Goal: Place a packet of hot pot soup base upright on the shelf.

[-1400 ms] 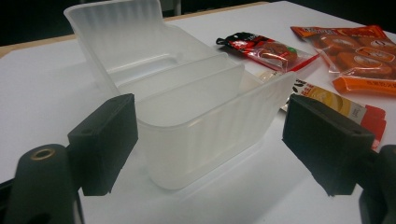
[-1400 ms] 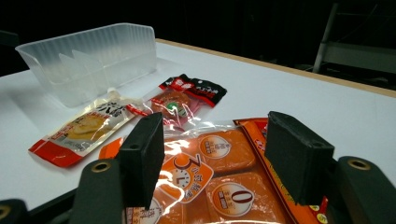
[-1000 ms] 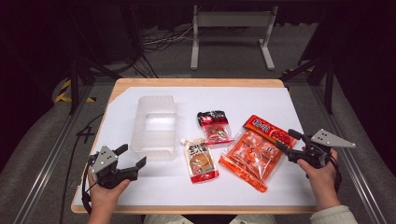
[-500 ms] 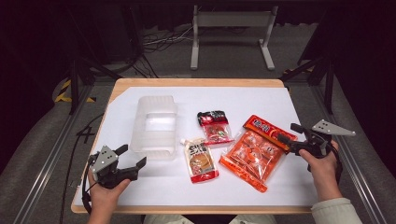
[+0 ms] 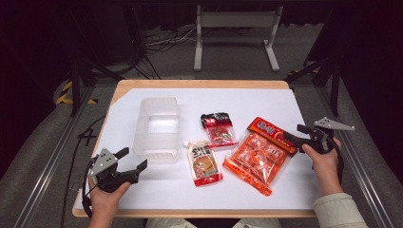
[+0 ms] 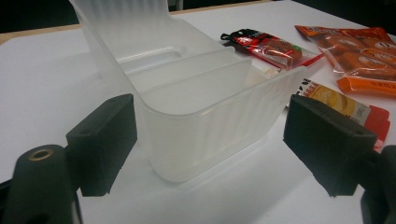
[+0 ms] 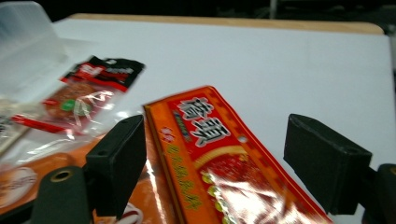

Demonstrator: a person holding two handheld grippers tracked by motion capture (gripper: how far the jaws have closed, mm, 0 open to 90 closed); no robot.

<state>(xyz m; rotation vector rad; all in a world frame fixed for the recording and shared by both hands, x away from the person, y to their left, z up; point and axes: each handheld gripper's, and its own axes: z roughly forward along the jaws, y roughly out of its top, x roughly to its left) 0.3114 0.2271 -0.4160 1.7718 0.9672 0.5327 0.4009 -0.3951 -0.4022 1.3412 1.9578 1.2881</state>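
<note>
Right of the clear container (image 5: 157, 126), well apart from it, holding the right gripper (image 5: 293, 134) low at the outer end of the red packet (image 5: 268, 133). Having just been opening its jaws, now standing wide and released. Framing the packet's printed end between them in the right gripper view, with neither pad pressing on it.

Lying flat on the white table cover (image 5: 247, 97), that red packet is overlapping the top edge of the orange bag (image 5: 256, 161), both on the container's right and a little nearer the person.

Just in front of the container's near end, resting the left gripper (image 5: 132, 159) in the left hand (image 5: 107, 190) at the table's near edge. Pointing its jaws at the container's rounded near corner. Spreading them wide and released, one pad to each side of that corner in the left gripper view, apart from the wall and grasping nothing.

Between the container and the orange bag, lying flat: the sauce pouch (image 5: 204, 161), just beside the container's near right corner, and the small dark-topped packet (image 5: 218, 128), farther back beside the container's right wall.
</note>
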